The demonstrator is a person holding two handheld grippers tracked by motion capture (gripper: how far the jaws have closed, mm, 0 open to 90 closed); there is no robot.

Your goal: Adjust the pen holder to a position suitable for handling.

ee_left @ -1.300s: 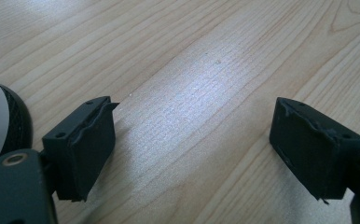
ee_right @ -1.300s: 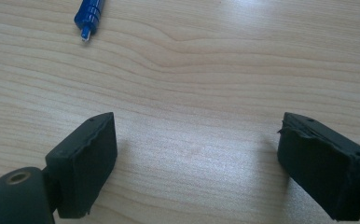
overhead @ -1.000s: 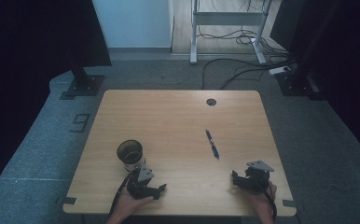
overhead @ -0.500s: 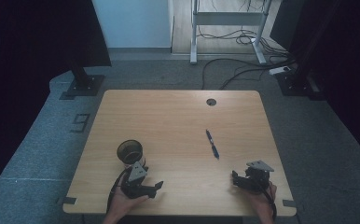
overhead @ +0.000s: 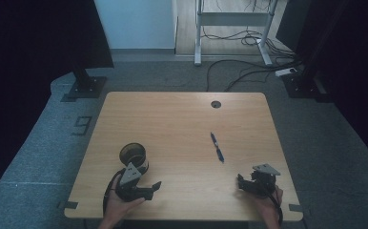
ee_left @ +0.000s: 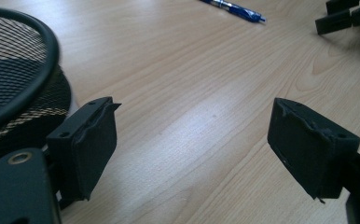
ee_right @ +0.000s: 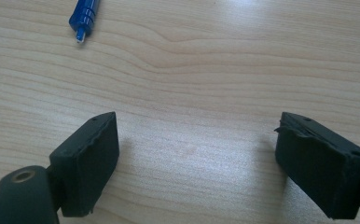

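On the worktop: a pale wooden worktop (overhead: 182, 119) carries two loose things, a blue pen (overhead: 216, 147) and a black wire-mesh cup (overhead: 134, 155); every place below is told from the mesh cup.
Pen, place: it lies flat on the bare wood, well to the right of the mesh cup and a little farther from the person, with nothing touching it.
Pen, lie: its length runs roughly away from the person, the near end turned slightly to the right.
Left hand-held gripper (overhead: 149, 189): it rests just in front of the mesh cup, on the person's side, jaws spread wide with only wood between them; in the left gripper view the cup's rim (ee_left: 24, 70) sits right beside one jaw.
Right hand-held gripper (overhead: 242, 183): it sits far to the right of the mesh cup, near the front edge, jaws likewise spread and empty; in the right gripper view the pen's tip (ee_right: 84, 21) lies ahead and off to one side.
Pen, handling: I judge it light, rigid, smooth and round, so it could roll or skid under a glancing touch.
Pen, where to hold: across the barrel near its middle, jaws square to its length and lowered close to the wood.
Mesh cup, handling: probably light, springy and easy to tip, so steady it by the rim if the pen goes in.
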